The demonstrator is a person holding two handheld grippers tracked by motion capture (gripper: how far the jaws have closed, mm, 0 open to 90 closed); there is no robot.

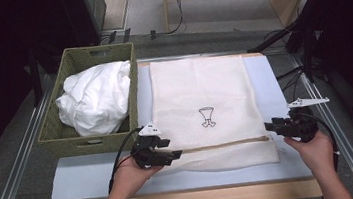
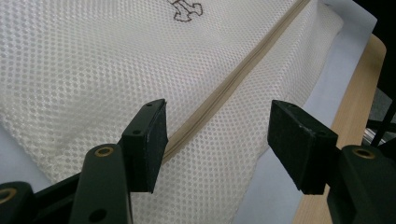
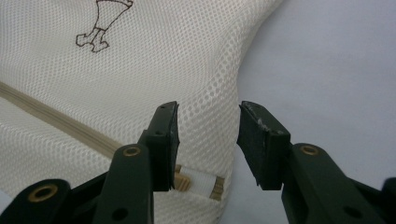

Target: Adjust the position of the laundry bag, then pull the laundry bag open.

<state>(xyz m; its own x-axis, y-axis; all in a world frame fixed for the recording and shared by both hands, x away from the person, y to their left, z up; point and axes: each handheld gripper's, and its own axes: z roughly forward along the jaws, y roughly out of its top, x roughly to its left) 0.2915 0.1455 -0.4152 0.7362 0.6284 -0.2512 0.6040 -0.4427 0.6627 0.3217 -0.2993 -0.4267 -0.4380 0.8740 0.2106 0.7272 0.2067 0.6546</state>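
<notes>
Both open tongs (image 1: 177, 155) (image 1: 268, 127) at mesh bag (image 1: 204, 91) zipper ends

A mesh bag (image 1: 205, 101) lies on the table (image 1: 83, 178), right of a basket (image 1: 62, 127).

Mesh bag (image 1: 199, 92) print: small dark figure (image 1: 207, 116), too small in the high view to make out; its top is cut off by the upper edge in both gripper views.
Zipper (image 1: 225, 145) near end: runs under the left gripper (image 1: 173, 156), hidden there.
Zipper pull (image 3: 198, 182): tucked behind the right gripper's (image 3: 205, 144) near jaw, partly covered.
Basket (image 1: 52, 131) contents: white cloth (image 1: 95, 97) bundled up, what kind of piece I cannot tell.
Forearms: cut off at the bottom edge of the high view.
Background: dark at both sides, unreadable.
</notes>
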